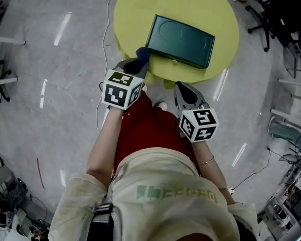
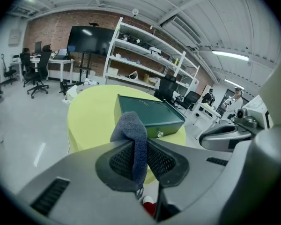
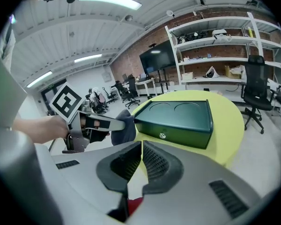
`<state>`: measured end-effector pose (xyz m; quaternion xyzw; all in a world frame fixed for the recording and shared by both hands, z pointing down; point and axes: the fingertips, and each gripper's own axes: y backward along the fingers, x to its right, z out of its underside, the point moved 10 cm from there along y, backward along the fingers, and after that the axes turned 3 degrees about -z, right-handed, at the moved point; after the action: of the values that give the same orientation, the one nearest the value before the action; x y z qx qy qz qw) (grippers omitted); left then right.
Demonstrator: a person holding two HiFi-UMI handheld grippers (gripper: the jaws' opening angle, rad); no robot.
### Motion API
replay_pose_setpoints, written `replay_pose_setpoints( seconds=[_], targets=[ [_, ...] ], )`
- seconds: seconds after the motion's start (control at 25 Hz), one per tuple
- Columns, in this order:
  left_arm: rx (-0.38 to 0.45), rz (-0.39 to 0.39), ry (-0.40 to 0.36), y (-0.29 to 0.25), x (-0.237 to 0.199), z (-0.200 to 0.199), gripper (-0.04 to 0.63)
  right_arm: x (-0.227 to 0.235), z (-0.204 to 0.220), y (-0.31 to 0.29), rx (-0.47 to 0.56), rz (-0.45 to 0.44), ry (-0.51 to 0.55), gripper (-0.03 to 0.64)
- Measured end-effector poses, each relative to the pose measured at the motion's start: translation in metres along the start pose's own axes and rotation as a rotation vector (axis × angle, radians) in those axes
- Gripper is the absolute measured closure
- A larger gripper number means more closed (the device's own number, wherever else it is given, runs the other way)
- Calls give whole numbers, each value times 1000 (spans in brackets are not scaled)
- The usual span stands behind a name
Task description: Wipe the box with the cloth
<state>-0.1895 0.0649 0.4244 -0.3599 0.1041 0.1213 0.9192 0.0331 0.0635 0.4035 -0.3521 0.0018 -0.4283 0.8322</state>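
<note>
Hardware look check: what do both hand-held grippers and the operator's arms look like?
The left hand-held gripper and right hand-held gripper are grey moulded shells with dark ribbed jaw pads; each carries a white cube of black square markers. No cables show. Loose beige short sleeves; a thin bracelet on the right wrist.

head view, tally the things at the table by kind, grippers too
green box: 1
dark blue cloth: 1, pinched in the left gripper's jaws
round yellow table: 1
grippers: 2, the left gripper and the right gripper, whose jaws are together on nothing
total: 5
</note>
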Motion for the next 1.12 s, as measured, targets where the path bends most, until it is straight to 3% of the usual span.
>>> replay_pose_setpoints(
  seconds=[0.28, 0.48, 0.88, 1.12],
  targets=[
    [-56, 93, -109, -2, 85, 13, 534, 16, 27, 55, 52, 40, -25, 578],
    [-93, 184, -233, -31, 154, 9, 534, 48, 53, 96, 97, 104, -85, 578],
    [-117, 339, -450, -91, 288, -34, 534, 109, 77, 174, 196, 228, -221, 578],
    [-100, 377, -563, -142, 306, -90, 534, 139, 63, 171, 216, 285, -279, 578]
  ],
)
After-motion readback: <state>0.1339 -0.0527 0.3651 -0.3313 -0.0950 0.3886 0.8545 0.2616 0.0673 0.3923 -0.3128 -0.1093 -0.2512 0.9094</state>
